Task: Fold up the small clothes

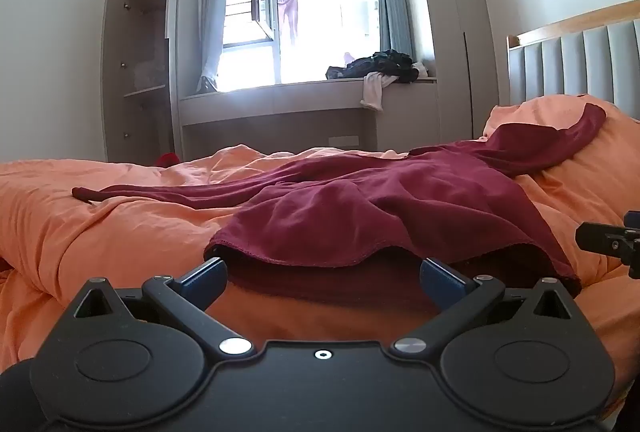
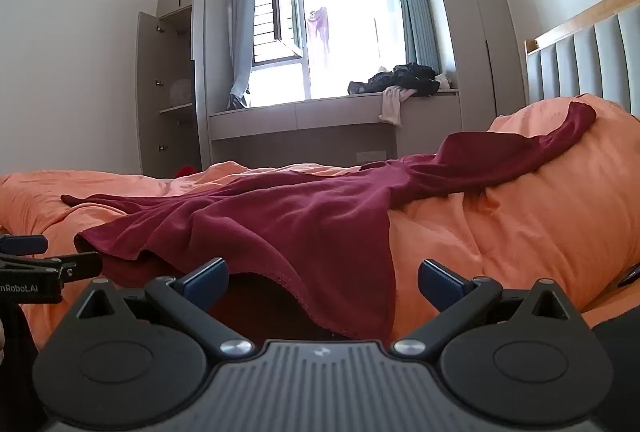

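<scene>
Dark red garment (image 1: 360, 200): one only, spread on the orange bedding (image 1: 100, 232) of one bed, its hem nearest the cameras and lifted into a wavy, open edge. Two sleeves show. One runs out flat toward nine o'clock in the left wrist view, ending in a narrow cuff; the other climbs toward two o'clock over the one orange pillow (image 1: 560, 136) below the padded headboard (image 1: 580, 64). The sleeve-to-sleeve line is thus the long axis, lying across both views from left to upper right, while the body points from the hem at six o'clock away toward the window (image 1: 320, 24).

Two grippers are present. The left gripper (image 1: 322, 272) has its jaws spread as wide as they go, holding nothing, with the hem just beyond its blue pads. The right gripper (image 2: 322, 278) is equally wide and empty; in its own view the garment's right-hand hem corner hangs down between the fingers without either pad pressing it.

One heap of dark clothes (image 1: 380, 66) lies on the window bench at twelve o'clock.
</scene>
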